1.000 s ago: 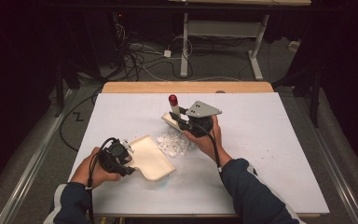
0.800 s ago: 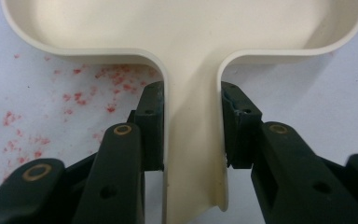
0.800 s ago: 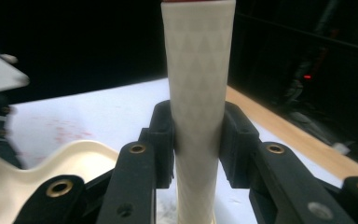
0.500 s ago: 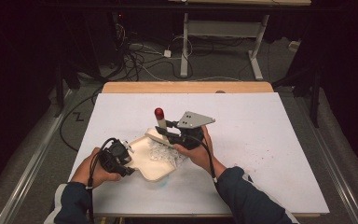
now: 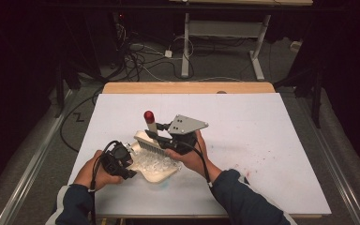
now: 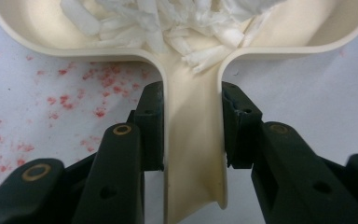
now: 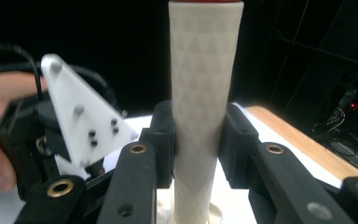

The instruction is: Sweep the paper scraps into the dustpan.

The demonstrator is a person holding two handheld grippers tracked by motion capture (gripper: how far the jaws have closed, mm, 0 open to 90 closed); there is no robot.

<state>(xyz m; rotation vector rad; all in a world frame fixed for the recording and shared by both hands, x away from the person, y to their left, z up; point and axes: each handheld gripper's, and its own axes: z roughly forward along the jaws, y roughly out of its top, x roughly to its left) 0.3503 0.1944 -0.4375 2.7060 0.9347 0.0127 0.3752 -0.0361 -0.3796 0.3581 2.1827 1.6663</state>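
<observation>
Your left gripper point(image 6: 192, 135) clamps the cream dustpan's point(image 5: 158, 171) handle near the table's point(image 5: 262, 140) front-left edge; white shreds point(image 6: 168, 23) lie heaped in the pan. Your right gripper point(image 7: 198, 140) pinches the brush point(image 5: 151, 136) by its pale, red-capped handle, bristles on the pan.

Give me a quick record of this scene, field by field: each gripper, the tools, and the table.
left gripper: shut on dustpan handle
right gripper: shut on brush handle
dustpan: cream, flat on table, holds white shreds
brush: upright handle, red-capped, bristles at the dustpan's mouth
table: white top, red specks near the dustpan
floor behind: cables
</observation>
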